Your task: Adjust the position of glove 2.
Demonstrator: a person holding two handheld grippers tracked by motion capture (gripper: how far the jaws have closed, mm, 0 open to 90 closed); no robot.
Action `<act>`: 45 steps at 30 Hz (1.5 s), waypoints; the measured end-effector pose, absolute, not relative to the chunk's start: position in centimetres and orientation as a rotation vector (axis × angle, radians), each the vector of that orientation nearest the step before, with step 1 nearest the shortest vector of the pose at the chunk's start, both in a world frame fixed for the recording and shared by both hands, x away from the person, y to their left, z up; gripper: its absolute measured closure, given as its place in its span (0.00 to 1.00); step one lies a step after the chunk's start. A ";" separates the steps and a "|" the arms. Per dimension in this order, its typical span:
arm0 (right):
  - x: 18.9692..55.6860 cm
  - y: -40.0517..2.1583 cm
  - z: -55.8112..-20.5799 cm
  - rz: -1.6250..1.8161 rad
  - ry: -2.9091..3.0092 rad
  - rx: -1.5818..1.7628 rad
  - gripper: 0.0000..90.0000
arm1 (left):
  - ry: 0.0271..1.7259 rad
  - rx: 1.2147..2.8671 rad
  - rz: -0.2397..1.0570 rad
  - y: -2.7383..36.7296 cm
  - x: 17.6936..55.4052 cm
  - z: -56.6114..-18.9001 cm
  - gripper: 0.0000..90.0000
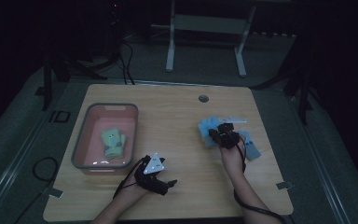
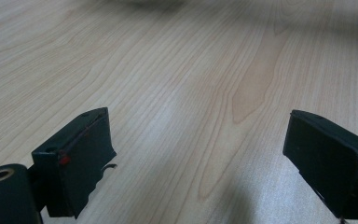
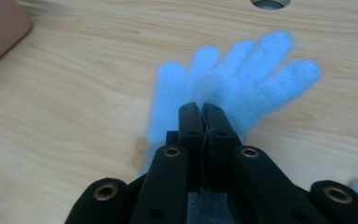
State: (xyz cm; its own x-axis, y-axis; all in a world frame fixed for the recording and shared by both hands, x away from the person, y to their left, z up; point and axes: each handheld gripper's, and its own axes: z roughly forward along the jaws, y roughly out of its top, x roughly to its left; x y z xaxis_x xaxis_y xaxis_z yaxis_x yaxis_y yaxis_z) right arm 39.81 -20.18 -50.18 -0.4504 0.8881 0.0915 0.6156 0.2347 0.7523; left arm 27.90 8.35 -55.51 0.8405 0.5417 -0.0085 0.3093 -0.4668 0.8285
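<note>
from above, a green toy (image 1: 113, 142) lies in the pink bin (image 1: 81, 140).

Left tongs (image 2: 196, 158) gape wide over bare wooden table (image 2: 191, 70).

The high view looked forward and down on the whole wooden table (image 1: 177, 107) from above the person's side; each gripper view sat low and close over the same tabletop, the right one facing a blue glove (image 3: 242, 79).

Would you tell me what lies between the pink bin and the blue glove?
Bare wooden table separates the pink bin from the blue glove, as the high view shows.
</note>
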 end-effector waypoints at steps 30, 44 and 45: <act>33.1 -17.7 -55.1 1.016 2.204 1.472 0.93 | 0.615 2.093 0.327 8.4 27.8 -55.5 0.09; 33.6 -19.0 -53.8 1.062 2.231 1.400 0.71 | 0.604 2.095 0.323 8.3 27.7 -55.5 0.09; 33.7 -19.2 -53.6 1.059 2.229 1.381 0.71 | 0.602 2.095 0.323 8.3 27.7 -55.5 0.09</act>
State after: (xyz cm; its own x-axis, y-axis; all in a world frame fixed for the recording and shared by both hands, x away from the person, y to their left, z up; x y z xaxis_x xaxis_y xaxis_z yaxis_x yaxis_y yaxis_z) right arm 33.74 -19.20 -53.56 -0.4859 0.8665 0.1141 0.6358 0.2609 0.7264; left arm 27.67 8.33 -55.47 0.8472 0.5313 0.0013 0.2952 -0.4728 0.8302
